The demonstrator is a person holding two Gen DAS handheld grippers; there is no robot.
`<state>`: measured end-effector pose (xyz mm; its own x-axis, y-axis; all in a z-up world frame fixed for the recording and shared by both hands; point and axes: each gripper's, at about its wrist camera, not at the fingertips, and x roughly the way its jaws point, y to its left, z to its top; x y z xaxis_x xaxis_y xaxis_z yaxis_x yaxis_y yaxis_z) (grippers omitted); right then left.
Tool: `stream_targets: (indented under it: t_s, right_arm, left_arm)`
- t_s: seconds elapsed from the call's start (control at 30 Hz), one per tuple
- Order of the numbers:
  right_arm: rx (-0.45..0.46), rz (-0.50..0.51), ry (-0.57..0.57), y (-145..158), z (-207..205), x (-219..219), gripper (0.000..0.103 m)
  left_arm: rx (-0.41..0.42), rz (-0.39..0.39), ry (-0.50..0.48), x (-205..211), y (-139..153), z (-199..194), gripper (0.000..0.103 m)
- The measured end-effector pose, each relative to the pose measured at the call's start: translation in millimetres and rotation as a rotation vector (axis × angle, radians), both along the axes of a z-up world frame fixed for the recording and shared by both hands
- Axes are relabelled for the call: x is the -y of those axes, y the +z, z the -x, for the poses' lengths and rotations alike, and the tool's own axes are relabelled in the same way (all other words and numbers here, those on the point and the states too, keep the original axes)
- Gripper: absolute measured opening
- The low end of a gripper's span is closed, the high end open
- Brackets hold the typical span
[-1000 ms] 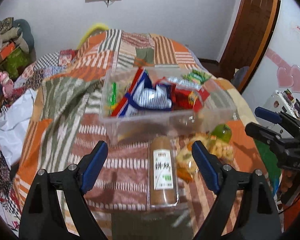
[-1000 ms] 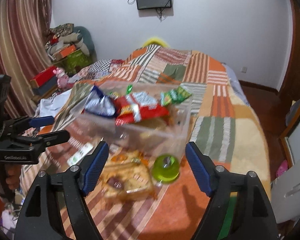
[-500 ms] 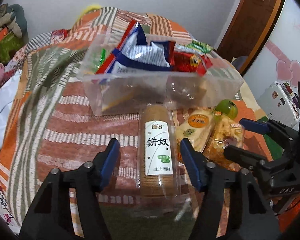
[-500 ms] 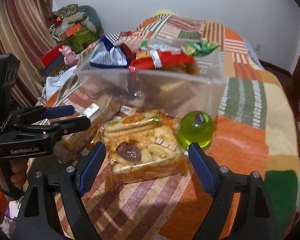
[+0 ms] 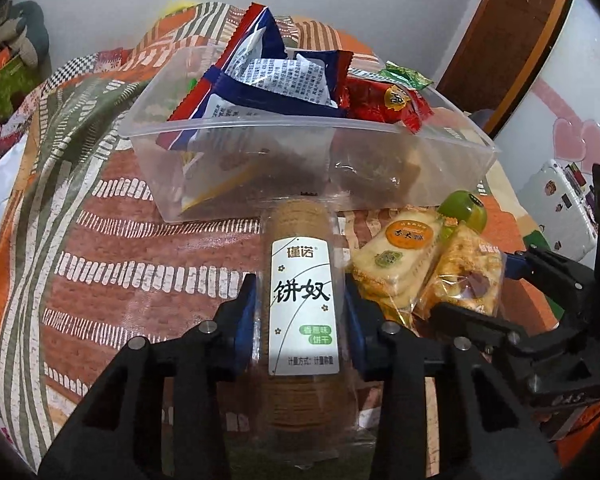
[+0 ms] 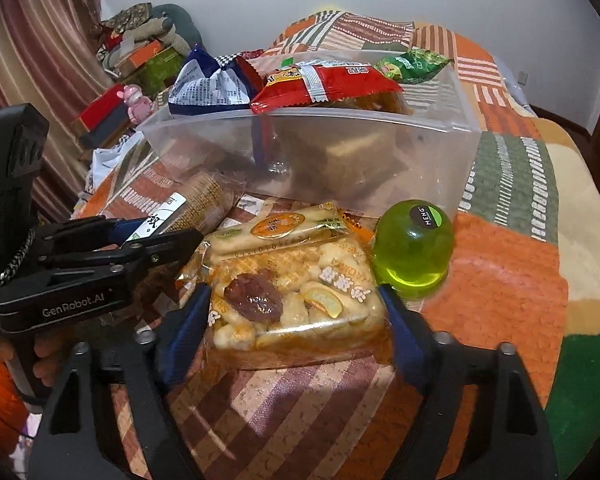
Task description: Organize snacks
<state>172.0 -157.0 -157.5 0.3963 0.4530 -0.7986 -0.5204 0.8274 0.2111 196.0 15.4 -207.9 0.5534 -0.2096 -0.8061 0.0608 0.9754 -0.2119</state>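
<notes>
Two grabs at once here. My left gripper (image 5: 302, 312) has just been closing, and its blue pads now press both sides of the biscuit roll (image 5: 300, 280), which lies on the quilt (image 5: 140, 272) just in front of the clear tub (image 5: 308, 168). My right gripper (image 6: 296, 320) has also been narrowing; its jaws flank the pastry pack (image 6: 296, 300), close at both sides, though I cannot tell that they truly bite yet.

My worries: the roll is round and slick-wrapped, so gripped near one end it could swivel or slide out on the lift. Squeezing harder may crack the biscuits. The soft pack may fold and slip. The green jelly cup (image 6: 412, 252) sits just beside the right finger and could get knocked. The tub is already heaped, so more snacks may spill over the rim.
</notes>
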Motion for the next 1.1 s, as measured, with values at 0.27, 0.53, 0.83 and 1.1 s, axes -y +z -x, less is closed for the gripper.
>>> stream_targets:
  t_s: [0.27, 0.53, 0.83, 1.1]
  right_arm:
    - [0.011, -0.034, -0.017, 8, 7, 10, 0.072]
    - [0.072, -0.057, -0.034, 33, 14, 19, 0.072]
    - [0.145, -0.111, -0.067, 64, 9, 26, 0.072]
    - [0.198, -0.141, -0.102, 80, -11, 29, 0.072]
  left_arm:
    - [0.022, -0.020, -0.008, -1, 7, 19, 0.039]
    - [0.087, -0.022, -0.003, -5, 33, 34, 0.039]
    - [0.183, -0.025, 0.016, -11, 73, 37, 0.039]
    - [0.234, -0.035, 0.060, -27, 95, 21, 0.039]
